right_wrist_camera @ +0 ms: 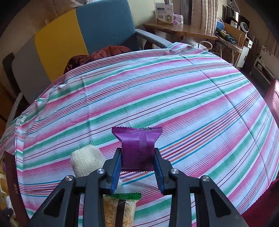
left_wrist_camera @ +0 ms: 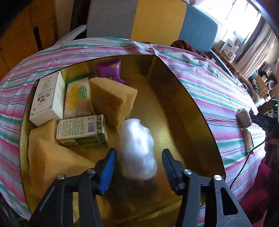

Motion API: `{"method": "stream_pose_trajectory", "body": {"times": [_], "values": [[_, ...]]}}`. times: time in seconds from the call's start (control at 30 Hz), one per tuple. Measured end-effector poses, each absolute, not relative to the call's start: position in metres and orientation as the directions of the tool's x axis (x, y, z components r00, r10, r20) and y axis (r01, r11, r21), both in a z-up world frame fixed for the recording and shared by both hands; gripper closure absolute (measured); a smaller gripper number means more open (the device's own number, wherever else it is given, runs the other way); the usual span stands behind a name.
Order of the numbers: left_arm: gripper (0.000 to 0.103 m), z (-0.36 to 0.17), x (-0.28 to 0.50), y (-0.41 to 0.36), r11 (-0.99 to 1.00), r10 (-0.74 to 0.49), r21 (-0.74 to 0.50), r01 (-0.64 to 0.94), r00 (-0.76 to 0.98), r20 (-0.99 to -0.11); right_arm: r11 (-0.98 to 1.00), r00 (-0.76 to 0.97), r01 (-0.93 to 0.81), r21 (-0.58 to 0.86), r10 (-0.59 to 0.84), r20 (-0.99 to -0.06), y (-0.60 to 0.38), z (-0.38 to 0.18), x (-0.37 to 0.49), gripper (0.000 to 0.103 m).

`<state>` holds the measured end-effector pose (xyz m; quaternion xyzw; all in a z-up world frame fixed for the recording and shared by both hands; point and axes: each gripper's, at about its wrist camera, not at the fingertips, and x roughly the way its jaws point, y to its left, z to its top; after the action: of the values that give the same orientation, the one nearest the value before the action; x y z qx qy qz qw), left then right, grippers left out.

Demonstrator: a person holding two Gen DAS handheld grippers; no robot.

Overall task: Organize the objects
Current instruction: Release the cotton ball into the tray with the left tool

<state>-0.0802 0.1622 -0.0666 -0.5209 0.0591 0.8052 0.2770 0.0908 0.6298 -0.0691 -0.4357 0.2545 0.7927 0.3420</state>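
Left gripper point(left_wrist_camera: 138, 172) gapes over the clear plastic bundle point(left_wrist_camera: 137, 148), lower centre; right gripper point(right_wrist_camera: 137, 167) clamps the purple packet point(right_wrist_camera: 137, 146).

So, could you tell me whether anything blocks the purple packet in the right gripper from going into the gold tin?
Nothing visible does. The right gripper holds the purple packet over bare striped cloth, and the gold tin's right half lies open beside the white bundle.

- Daylight floods through a blown-out window point(left_wrist_camera: 238, 14).
- Fisheye bending curves the striped cloth point(right_wrist_camera: 157, 97); corners go dark.
- A white bundle point(left_wrist_camera: 137, 150) is motion-blurred.
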Motion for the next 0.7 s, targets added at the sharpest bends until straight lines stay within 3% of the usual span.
{"method": "stream_pose_trajectory", "body": {"times": [0.4, 0.7], "values": [[0.040, -0.021, -0.043, 0.137, -0.866, 0.396, -0.137, -0.482, -0.490, -0.776, -0.636, -0.447, -0.760, 0.134, 0.363, -0.817, 0.625, -0.051, 0.099, 0.069], [0.038, -0.015, -0.023, 0.110, -0.889, 0.338, -0.063, -0.453, -0.558, -0.758, -0.672, -0.491, -0.725, 0.154, 0.347, -0.799, 0.602, -0.036, 0.100, 0.069]]}}
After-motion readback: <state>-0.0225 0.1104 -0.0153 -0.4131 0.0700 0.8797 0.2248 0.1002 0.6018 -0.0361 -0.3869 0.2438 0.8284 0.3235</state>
